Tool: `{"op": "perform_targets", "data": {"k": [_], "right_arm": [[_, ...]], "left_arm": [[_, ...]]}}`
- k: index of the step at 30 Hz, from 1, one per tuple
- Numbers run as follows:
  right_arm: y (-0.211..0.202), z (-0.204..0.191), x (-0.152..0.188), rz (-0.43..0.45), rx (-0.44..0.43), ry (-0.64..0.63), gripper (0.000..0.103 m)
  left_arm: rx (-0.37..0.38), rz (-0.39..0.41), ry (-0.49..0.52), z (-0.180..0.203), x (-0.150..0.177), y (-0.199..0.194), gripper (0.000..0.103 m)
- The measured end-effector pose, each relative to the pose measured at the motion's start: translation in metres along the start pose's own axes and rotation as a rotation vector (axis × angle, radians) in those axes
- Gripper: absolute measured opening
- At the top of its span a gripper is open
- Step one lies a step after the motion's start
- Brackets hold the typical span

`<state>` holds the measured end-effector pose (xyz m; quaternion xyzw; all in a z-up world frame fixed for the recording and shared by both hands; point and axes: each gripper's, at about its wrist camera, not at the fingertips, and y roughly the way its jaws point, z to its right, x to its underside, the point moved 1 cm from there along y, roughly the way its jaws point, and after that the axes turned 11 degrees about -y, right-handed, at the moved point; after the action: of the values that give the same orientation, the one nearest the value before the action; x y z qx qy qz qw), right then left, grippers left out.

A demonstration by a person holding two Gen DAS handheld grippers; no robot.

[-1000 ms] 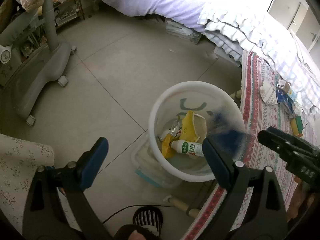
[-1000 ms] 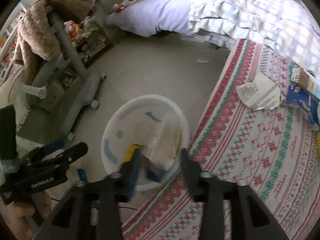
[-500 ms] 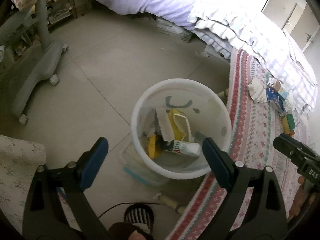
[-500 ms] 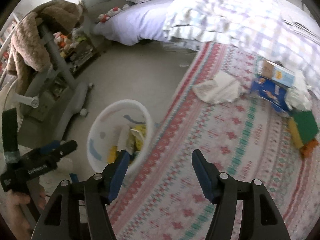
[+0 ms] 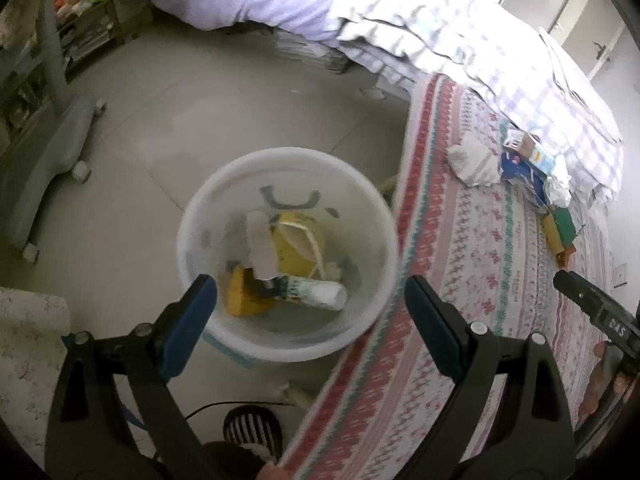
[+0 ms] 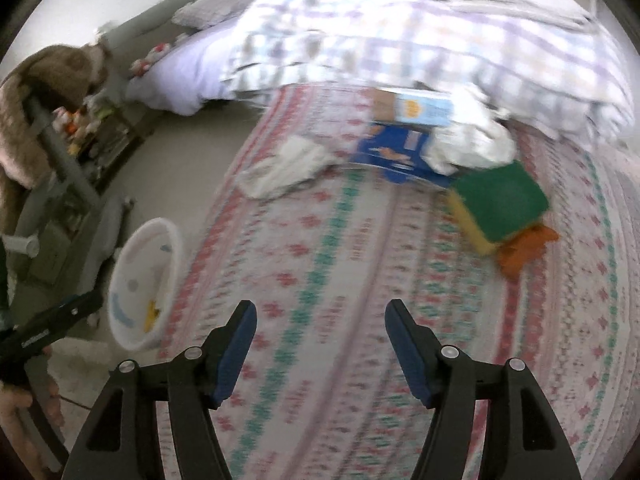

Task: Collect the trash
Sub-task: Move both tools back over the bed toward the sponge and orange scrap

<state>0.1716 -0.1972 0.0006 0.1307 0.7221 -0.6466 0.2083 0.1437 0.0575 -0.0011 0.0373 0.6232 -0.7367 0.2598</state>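
A white round bin (image 5: 280,157) stands on the floor beside the bed; inside lie a yellow carton (image 5: 298,246), a white bottle (image 5: 318,291) and a white paper piece (image 5: 260,246). My left gripper (image 5: 308,284) hovers open above the bin, holding nothing. My right gripper (image 6: 320,306) is open and empty over the patterned blanket (image 6: 340,264). Ahead of it lie a crumpled white paper (image 6: 284,164), blue packaging (image 6: 394,152), a small box (image 6: 422,110), a white wrapper (image 6: 470,146), a green-and-yellow sponge (image 6: 500,200) and an orange scrap (image 6: 524,252).
A grey wheeled chair base (image 5: 52,160) stands on the tiled floor to the left of the bin (image 6: 160,226). A checked quilt (image 6: 400,32) is piled on the bed behind the trash. A striped slipper (image 5: 252,428) is below the bin.
The right gripper swung from above the bin rightwards over the blanket; its jaws widened and the white paper it held now lies in the bin. The left gripper drifted slightly right.
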Motion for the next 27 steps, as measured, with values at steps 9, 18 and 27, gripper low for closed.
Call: {"op": "perform_targets", "data": {"k": [9,18,27], "right_arm": [[-0.007,0.086,-0.002,-0.019,0.029,0.139,0.076],[-0.001,0.167,0.002,-0.021,0.08,0.347,0.083],[0.021,0.175,-0.001,-0.012,0.134,0.379,0.082]], "left_arm": [[0.048,-0.023,0.013,0.05,0.004,0.012,0.102],[0.087,-0.058,0.03,0.098,0.01,0.031,0.102],[0.096,-0.069,0.035,0.121,0.01,0.042,0.102]]}}
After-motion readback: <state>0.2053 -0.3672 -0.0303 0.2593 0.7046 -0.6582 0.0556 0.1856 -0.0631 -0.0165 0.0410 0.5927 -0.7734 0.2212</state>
